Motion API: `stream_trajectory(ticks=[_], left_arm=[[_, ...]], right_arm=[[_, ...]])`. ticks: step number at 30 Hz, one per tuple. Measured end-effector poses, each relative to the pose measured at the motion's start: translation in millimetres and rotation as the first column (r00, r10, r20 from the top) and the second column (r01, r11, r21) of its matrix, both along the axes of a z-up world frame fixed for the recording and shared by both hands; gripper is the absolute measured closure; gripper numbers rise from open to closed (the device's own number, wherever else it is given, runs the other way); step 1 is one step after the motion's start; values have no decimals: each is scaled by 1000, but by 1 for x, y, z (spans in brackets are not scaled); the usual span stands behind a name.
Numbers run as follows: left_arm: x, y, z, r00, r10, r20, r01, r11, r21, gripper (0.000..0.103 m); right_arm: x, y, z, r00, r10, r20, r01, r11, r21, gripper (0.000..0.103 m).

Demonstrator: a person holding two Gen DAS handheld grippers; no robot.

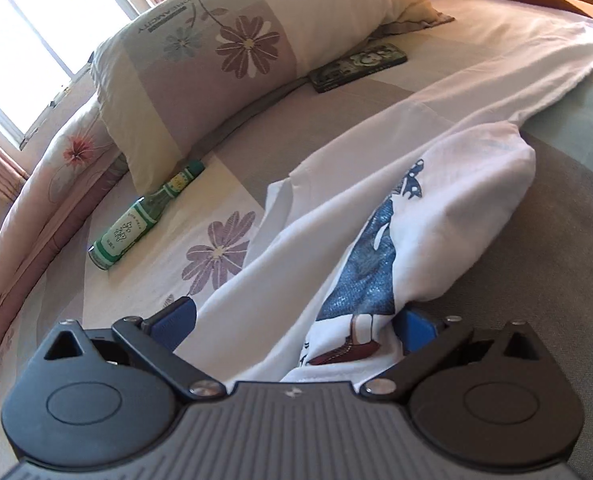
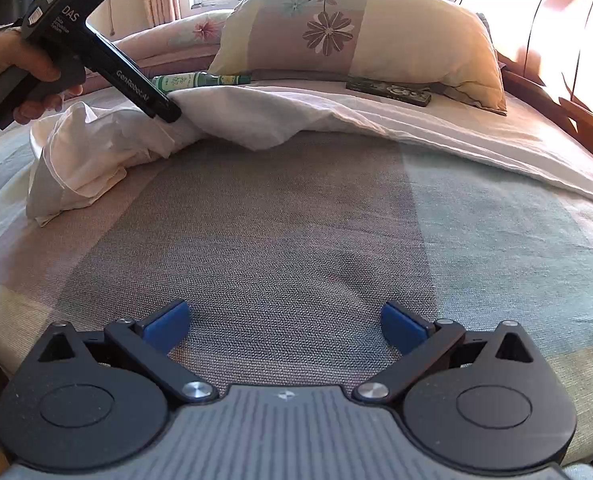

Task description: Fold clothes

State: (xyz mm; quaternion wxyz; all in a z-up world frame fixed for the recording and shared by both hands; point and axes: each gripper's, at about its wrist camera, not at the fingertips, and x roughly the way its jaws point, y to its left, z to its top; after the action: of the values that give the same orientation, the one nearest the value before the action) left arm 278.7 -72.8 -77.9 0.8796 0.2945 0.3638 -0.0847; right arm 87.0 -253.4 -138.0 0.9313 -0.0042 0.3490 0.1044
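The right gripper, nearest, hovers spread and empty over the bedspread. It would do best to pinch the far free edge before any fold. Beyond it, the left gripper, tilted down, has the white T-shirt bunched between its wide-set blue pads; whether they actually pinch it I cannot tell.

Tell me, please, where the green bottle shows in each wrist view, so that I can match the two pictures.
Left wrist: the green bottle lies left of centre on the bedspread, below the pillow's corner.
Right wrist: the green bottle lies upper left of centre, behind the white shirt.
Shared landmark: the floral pillow.
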Motion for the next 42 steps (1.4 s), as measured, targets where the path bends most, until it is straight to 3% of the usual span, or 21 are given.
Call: stream_trajectory(ticks=[5,7,10,17,21,26,28,32,35,37,38,42], left_arm=[[3,20,10,996,73,-42,-77,990,-116,1],[-14,14,10,998,25,-53,-32,990,-137,1],[-44,6,8,997,-48,-60,37,985,-171,1],[-99,12,8,997,-47,-61,31,969,-247,1],[-114,29,10,997,13,-77,-38,941,-336,1],[-121,41,5,994,61,-91,-89,934,-347,1],[-121,47,5,992,93,-90,-118,930,-348,1],[-121,57,7,989,121,-82,-143,915,-377,1],[-124,62,9,988,132,-76,-152,909,-388,1],[-126,66,8,987,144,-76,-162,906,-390,1],[-126,68,8,985,152,-78,-170,905,-390,1],[-127,76,6,979,184,-84,-203,901,-385,1]], right_arm=[[2,1,4,1000,-6,-17,6,1000,3,0],[5,-2,8,999,3,-34,-2,999,33,0],[19,-14,16,997,54,-52,-45,984,173,0],[86,-36,11,990,109,-89,-54,878,476,0],[122,-34,1,989,119,-88,-47,816,576,0],[158,-36,-6,993,57,-107,30,736,676,0],[172,-35,-7,993,48,-106,39,720,693,0],[190,-26,-9,994,88,-60,-24,739,674,0],[187,-16,-9,985,169,-27,-108,738,666,0],[179,-8,-9,971,240,-8,-172,716,677,0],[175,-3,-8,966,258,5,-197,726,659,0],[175,4,-7,966,256,29,-215,739,639,0]])
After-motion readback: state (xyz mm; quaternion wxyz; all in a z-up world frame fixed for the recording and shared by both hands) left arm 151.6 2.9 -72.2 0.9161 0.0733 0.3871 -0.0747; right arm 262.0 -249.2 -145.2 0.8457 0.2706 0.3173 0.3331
